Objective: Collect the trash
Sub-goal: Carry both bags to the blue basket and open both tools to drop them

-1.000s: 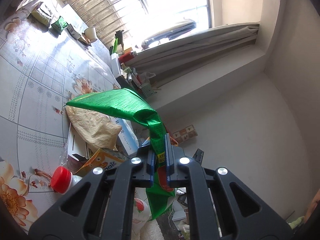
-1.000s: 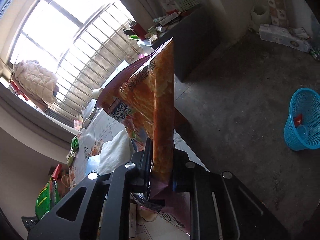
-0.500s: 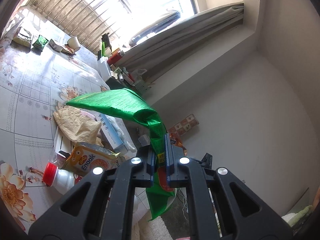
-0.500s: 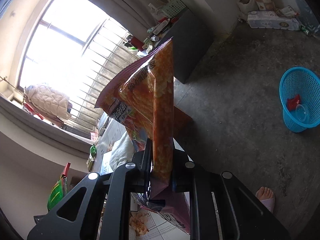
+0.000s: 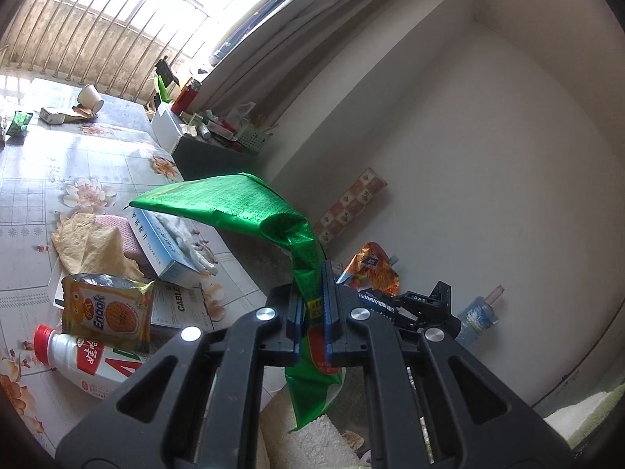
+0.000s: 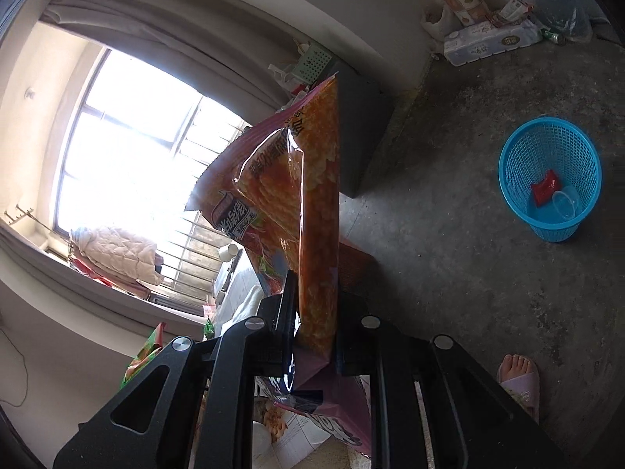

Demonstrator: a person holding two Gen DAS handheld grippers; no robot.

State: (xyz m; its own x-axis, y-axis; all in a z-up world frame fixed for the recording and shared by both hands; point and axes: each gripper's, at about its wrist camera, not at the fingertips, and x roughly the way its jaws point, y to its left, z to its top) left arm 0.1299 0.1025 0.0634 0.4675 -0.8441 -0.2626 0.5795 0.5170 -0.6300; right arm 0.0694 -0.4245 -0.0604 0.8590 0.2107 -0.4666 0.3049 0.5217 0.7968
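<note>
— How many wrappers did you have?

— Two, one per gripper. My left gripper (image 5: 312, 305) was clenched on the green wrapper (image 5: 250, 211); its long axis rose from my fingers, then bent left over the table (image 5: 39, 179). My right gripper (image 6: 312, 312) pinched the orange bag (image 6: 308, 203), standing upright.

— And bins?

— One blue basket (image 6: 508, 179), well right of my fingers, holding one red packet (image 6: 545, 191) and one clear cup (image 6: 566, 205).

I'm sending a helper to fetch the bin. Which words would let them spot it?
Look at the bare concrete floor, away from the window. The bin stands alone there: a bright blue mesh basket holding a red wrapper and a clear cup.
</note>
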